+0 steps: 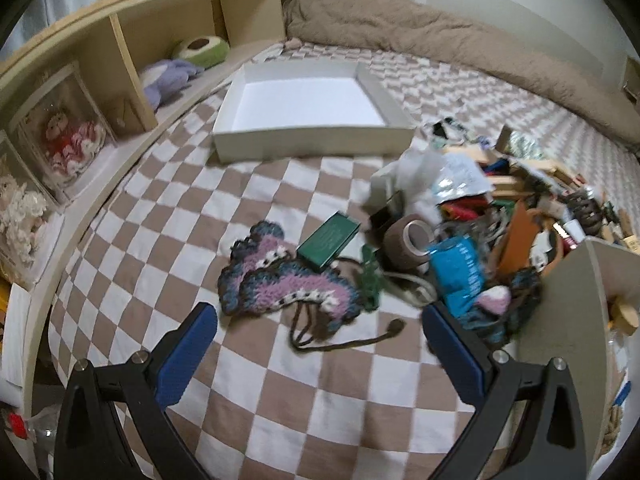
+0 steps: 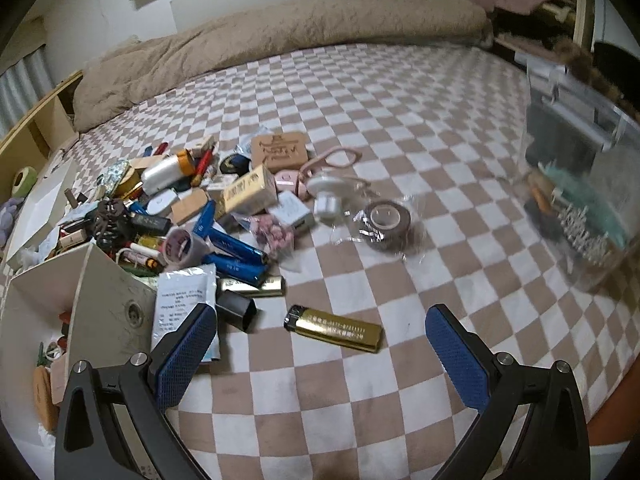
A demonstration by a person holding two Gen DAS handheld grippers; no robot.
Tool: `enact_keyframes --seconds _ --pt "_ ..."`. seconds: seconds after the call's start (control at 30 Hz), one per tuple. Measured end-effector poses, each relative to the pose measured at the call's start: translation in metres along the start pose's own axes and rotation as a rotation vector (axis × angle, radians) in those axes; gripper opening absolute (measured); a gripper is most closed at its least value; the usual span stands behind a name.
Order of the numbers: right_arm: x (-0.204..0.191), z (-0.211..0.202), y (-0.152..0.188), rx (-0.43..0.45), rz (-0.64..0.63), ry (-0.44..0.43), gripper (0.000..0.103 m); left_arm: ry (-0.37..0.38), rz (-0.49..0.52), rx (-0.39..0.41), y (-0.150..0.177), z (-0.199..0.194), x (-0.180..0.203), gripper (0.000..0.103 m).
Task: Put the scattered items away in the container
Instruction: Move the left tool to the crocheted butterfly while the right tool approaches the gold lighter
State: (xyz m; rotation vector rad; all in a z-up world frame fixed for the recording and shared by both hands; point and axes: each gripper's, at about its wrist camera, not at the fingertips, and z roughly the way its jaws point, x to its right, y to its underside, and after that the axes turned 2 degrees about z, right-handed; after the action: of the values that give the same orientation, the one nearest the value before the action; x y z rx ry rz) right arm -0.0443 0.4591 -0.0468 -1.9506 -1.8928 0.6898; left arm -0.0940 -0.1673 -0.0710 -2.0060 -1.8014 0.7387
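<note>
A shallow white box lies empty on the checkered bed, far centre in the left wrist view. My left gripper stands open above the bedspread, just short of a purple and blue knitted piece and a green flat box. A heap of small items with a roll of brown tape lies to the right. My right gripper is open, and a gold lighter lies between its fingers. The same heap spreads to the left there, with a wrapped tape roll further off.
A wooden headboard shelf with plush toys runs along the left. A beige duvet is bunched along the wall. A white box wall stands near left of the right gripper. A clear plastic container with items is at the right.
</note>
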Motion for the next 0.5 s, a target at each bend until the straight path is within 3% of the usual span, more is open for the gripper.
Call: enact_keyframes --seconds 0.23,0.5 --pt "0.004 0.022 0.008 -0.020 0.011 -0.008 0.103 -0.002 -0.020 -0.038 0.007 0.027 -0.016 0.103" --pt "0.001 0.048 0.011 -0.086 0.013 -0.034 0.103 -0.020 -0.024 -0.009 0.006 0.048 -0.028 0.103"
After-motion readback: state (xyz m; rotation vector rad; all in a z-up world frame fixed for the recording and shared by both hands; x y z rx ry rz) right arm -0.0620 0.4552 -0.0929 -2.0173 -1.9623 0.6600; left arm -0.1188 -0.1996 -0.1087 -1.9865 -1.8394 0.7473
